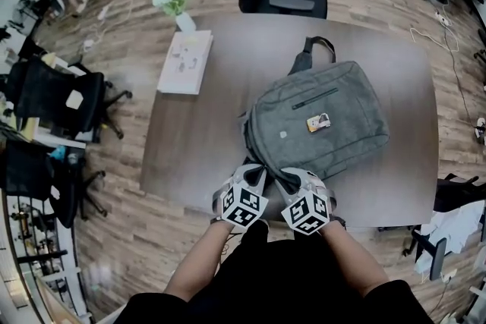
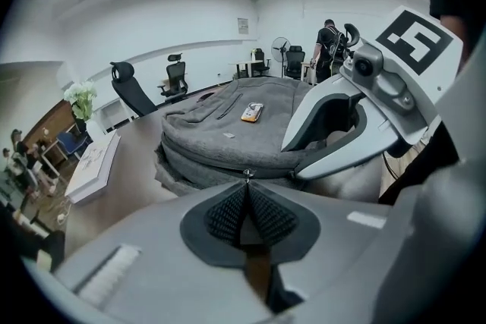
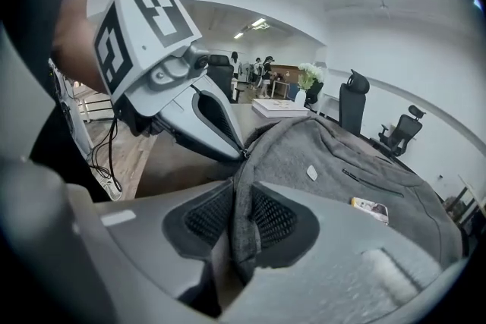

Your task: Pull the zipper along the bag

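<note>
Head view: grey bag (image 1: 319,114) lies flat mid-frame on the table (image 1: 190,155), with left gripper (image 1: 254,172) and right gripper (image 1: 292,177) side by side at its near edge, lower centre. Left gripper view: jaws pinched together on the zipper pull (image 2: 247,175) at frame centre. Right gripper view: jaws clamp a fold of the bag's fabric, centre frame.

Grey bag (image 1: 288,117), dark brown table (image 1: 194,144)
</note>
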Tool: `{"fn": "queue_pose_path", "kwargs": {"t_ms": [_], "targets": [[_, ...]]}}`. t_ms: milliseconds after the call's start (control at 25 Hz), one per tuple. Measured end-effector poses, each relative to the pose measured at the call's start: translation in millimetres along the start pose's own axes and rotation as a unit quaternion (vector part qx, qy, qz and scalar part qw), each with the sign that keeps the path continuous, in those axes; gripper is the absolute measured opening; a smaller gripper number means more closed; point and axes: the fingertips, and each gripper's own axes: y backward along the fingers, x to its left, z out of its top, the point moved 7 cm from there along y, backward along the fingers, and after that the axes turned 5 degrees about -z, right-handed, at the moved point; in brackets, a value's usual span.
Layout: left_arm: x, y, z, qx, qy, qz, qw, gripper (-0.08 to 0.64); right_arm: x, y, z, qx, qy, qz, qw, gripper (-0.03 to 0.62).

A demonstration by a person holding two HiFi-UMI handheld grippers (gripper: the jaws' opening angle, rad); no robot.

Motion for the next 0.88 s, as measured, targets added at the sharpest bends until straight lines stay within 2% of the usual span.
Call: {"fn": "queue_pose_path", "kwargs": {"t_ms": [80, 360, 640, 880], "targets": [[-0.5, 1.2, 1.5, 0.003, -0.007, -0.007, 0.9999, 0.026, 1.4, 6.1, -0.1, 0.001, 0.010, -0.002, 1.000, 0.077], [-8.3, 7.7, 6.5, -0.005, 0.007, -0.028, 0.9996, 0.026, 3.8, 27.3, -6.2, 0.013, 0.045, -0.002, 0.999, 0.069], [4.9, 17.4, 4.5, -0.007, 0.031, -0.016, 0.9994, 0.028, 8.7, 46.8, -16.3, 0.020, 0.064, -0.005, 0.998, 0.066], [19.9, 16.5, 11.5, 0.007, -0.005, -0.020, 0.9998, 0.032, 10.9, 66.5, -34.7, 0.012, 0.087, 0.002, 0.996, 0.066]]}}
